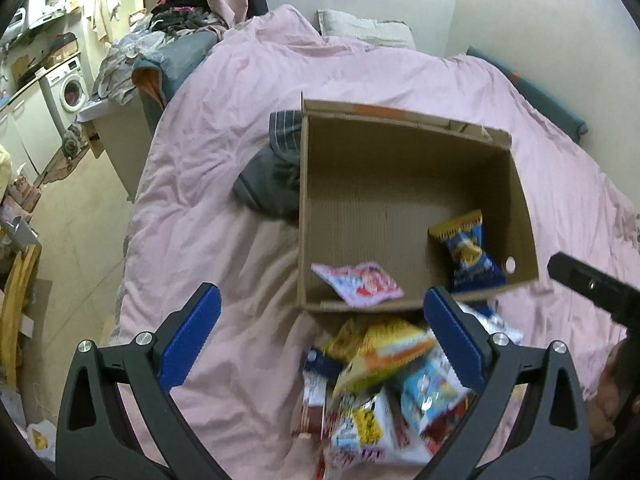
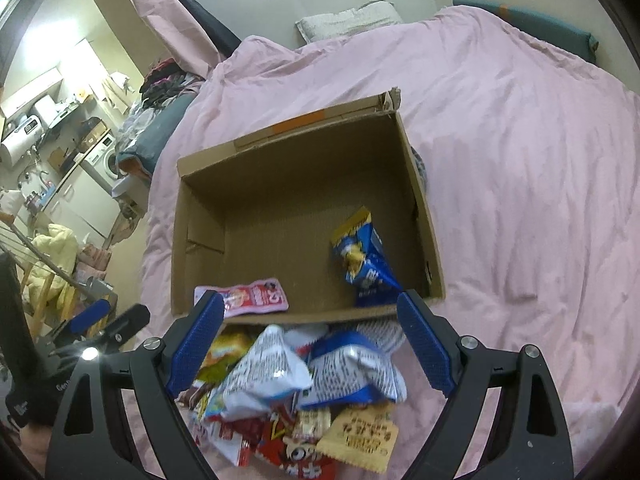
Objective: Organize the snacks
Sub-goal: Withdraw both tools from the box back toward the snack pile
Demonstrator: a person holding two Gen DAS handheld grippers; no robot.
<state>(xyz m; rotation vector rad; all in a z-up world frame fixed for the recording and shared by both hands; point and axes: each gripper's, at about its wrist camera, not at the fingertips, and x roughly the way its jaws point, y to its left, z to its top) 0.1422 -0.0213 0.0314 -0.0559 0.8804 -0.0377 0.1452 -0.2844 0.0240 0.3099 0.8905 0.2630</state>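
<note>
Mid-sort: open brown cardboard box (image 2: 304, 208) on pink duvet (image 2: 520, 160) holds blue-yellow packet (image 2: 366, 258) and pink sachet (image 2: 256, 294). Mixed snack pile (image 2: 296, 396) lies just outside its near wall. Left gripper (image 1: 320, 344) and right gripper (image 2: 310, 344) both spread, empty. Next: close on a pile packet.

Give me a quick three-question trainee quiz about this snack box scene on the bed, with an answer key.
1. True or false: the brown cardboard box on the pink bedspread holds exactly two packets.
2. Which packet stands near the box's right wall: A, the blue-and-yellow snack bag; B, the flat pink packet?
3. Fill in: the pile of mixed snack packets lies ____ the box.

Key: 1 true. 2 A. 3 outside, in front of its near wall. The jaws of the left gripper and right gripper stand open, holding nothing.
</note>
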